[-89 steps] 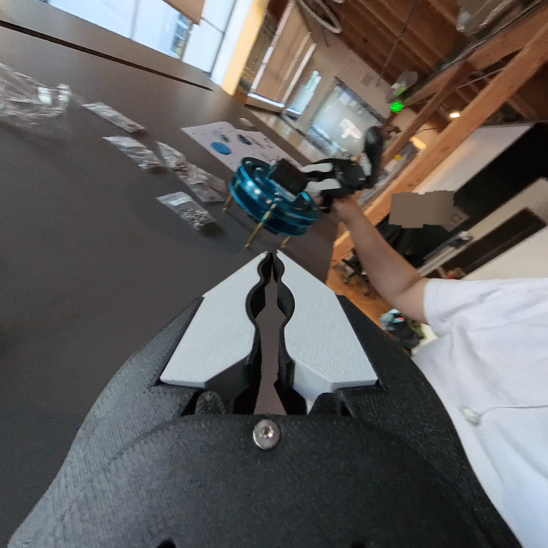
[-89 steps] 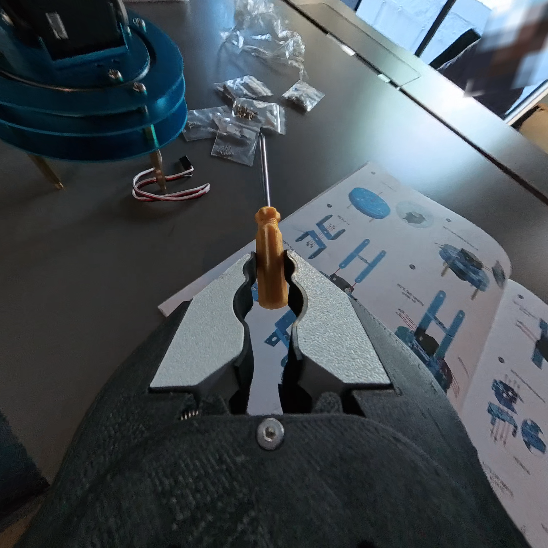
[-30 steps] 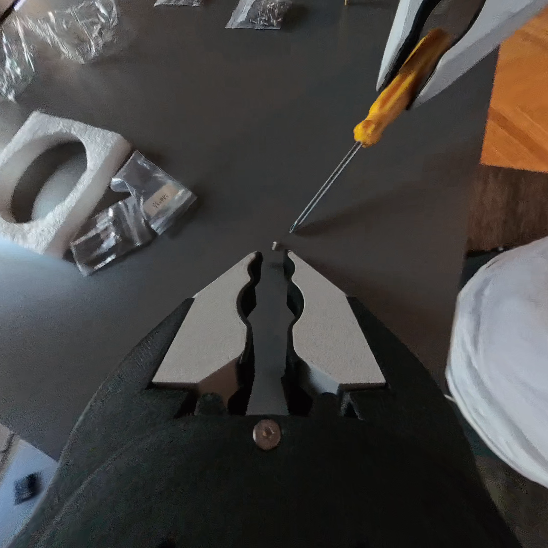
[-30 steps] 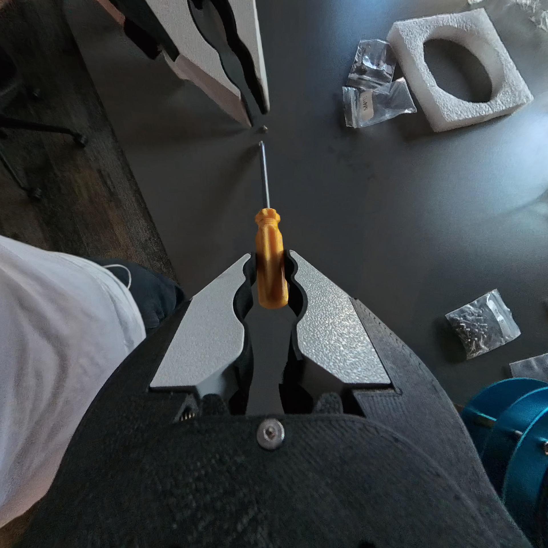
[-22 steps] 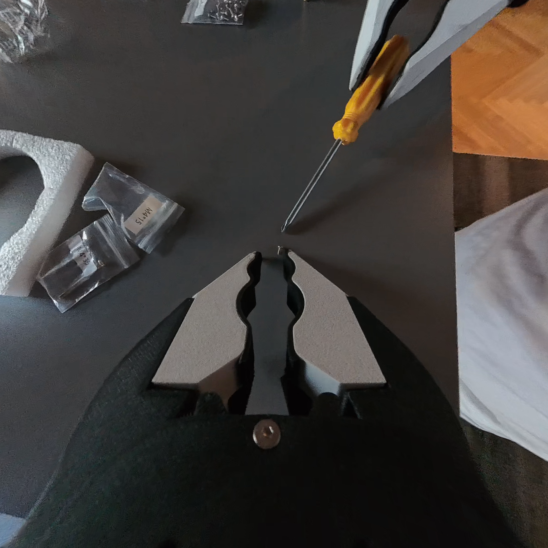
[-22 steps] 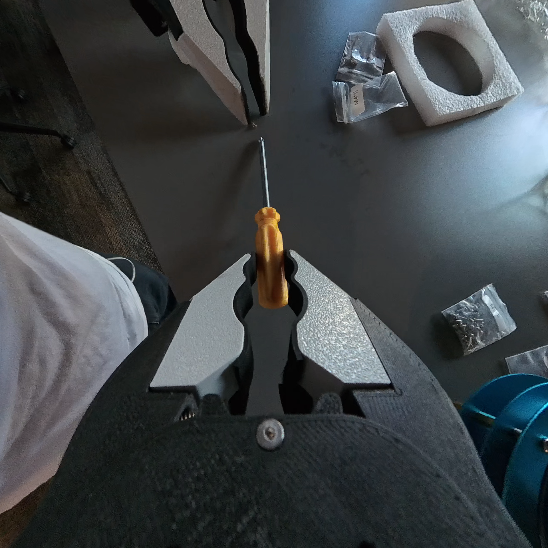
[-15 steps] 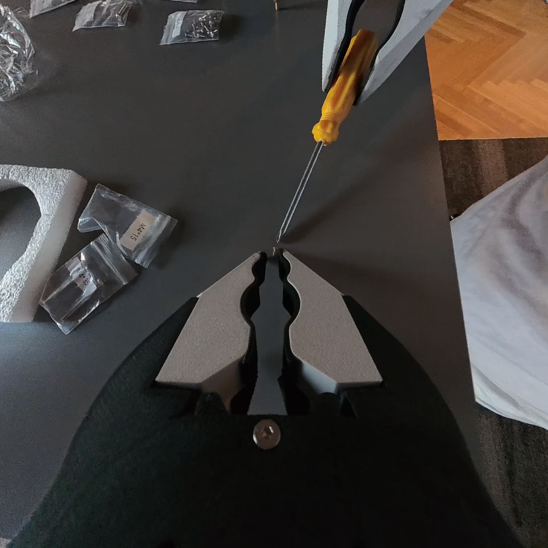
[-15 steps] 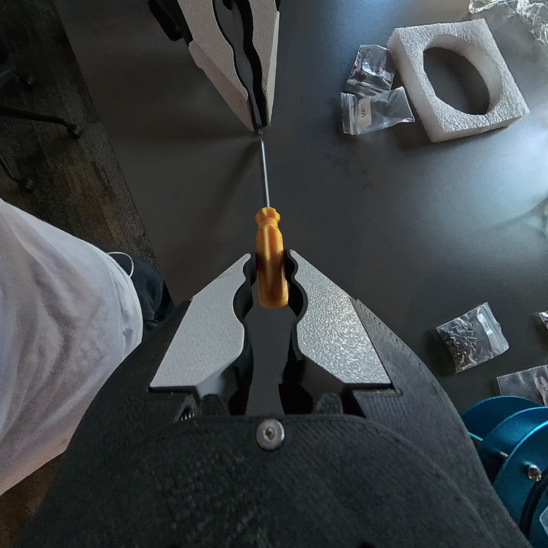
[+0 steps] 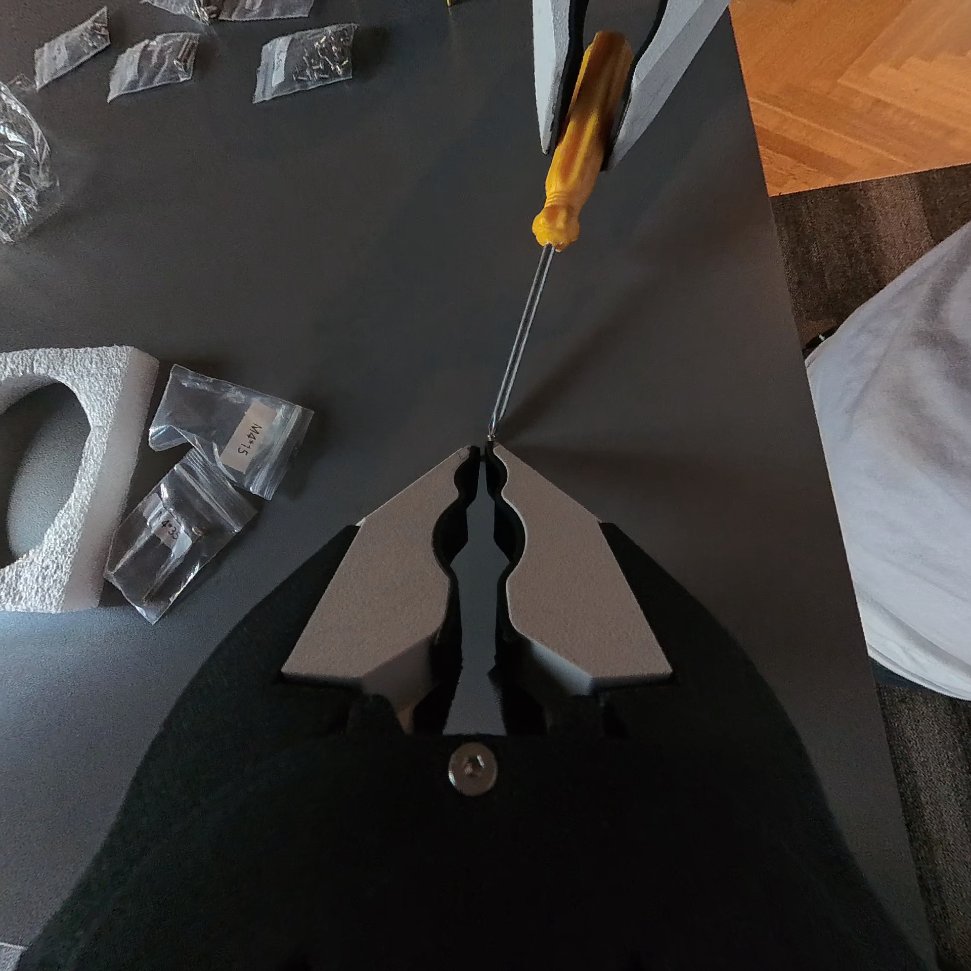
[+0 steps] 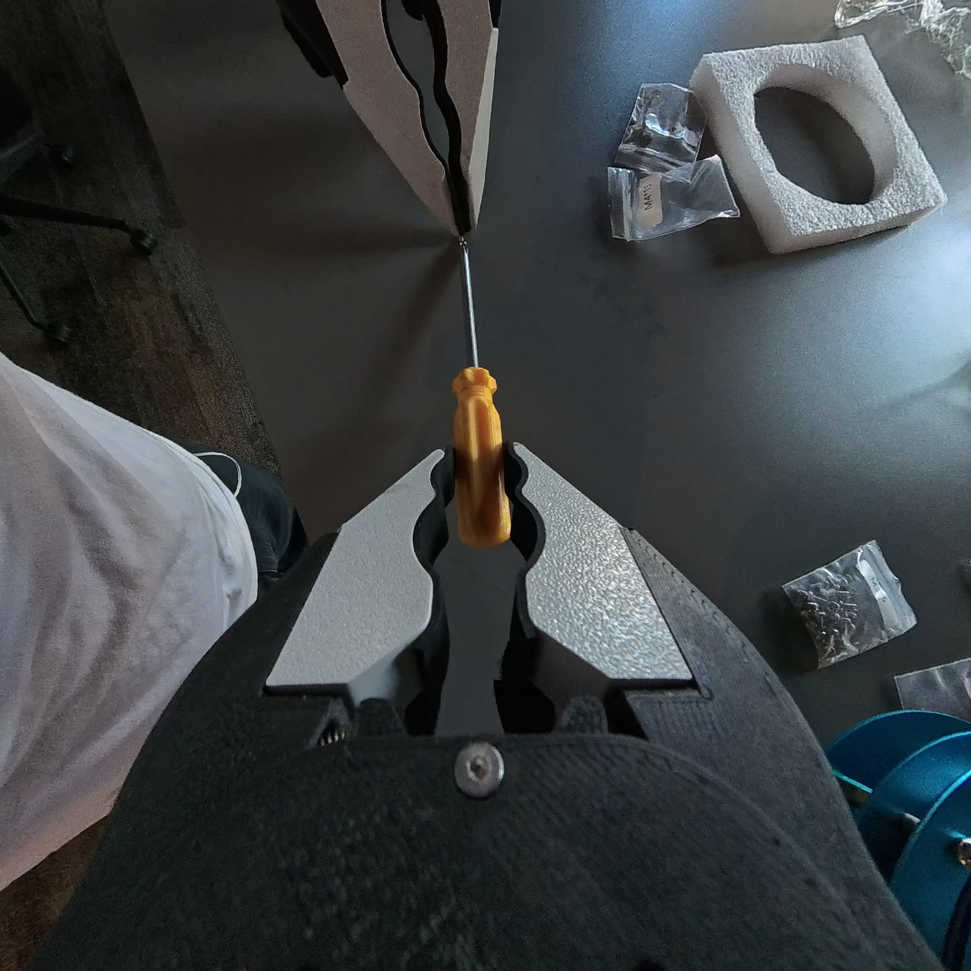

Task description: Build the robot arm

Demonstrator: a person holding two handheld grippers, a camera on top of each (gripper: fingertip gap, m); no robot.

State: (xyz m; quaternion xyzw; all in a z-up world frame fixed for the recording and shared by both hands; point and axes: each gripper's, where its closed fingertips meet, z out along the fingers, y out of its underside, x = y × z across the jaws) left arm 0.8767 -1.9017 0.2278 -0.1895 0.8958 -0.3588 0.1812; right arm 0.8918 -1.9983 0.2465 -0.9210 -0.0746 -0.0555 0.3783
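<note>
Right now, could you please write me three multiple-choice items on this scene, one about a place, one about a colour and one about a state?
1. Where is the screwdriver tip?
A. At the left gripper fingertips
B. Inside the foam block
C. On the blue disc assembly

2. What colour is the screwdriver handle?
A. Red
B. Orange
C. Green

3. What state is the right gripper in?
A. Wide open, empty
B. Shut on a plastic bag
C. Shut on the screwdriver

Answers: 1 A, the shaft ends at those nearly closed fingertips; 2 B, both views show orange; 3 C, its fingers clamp the handle.
</note>
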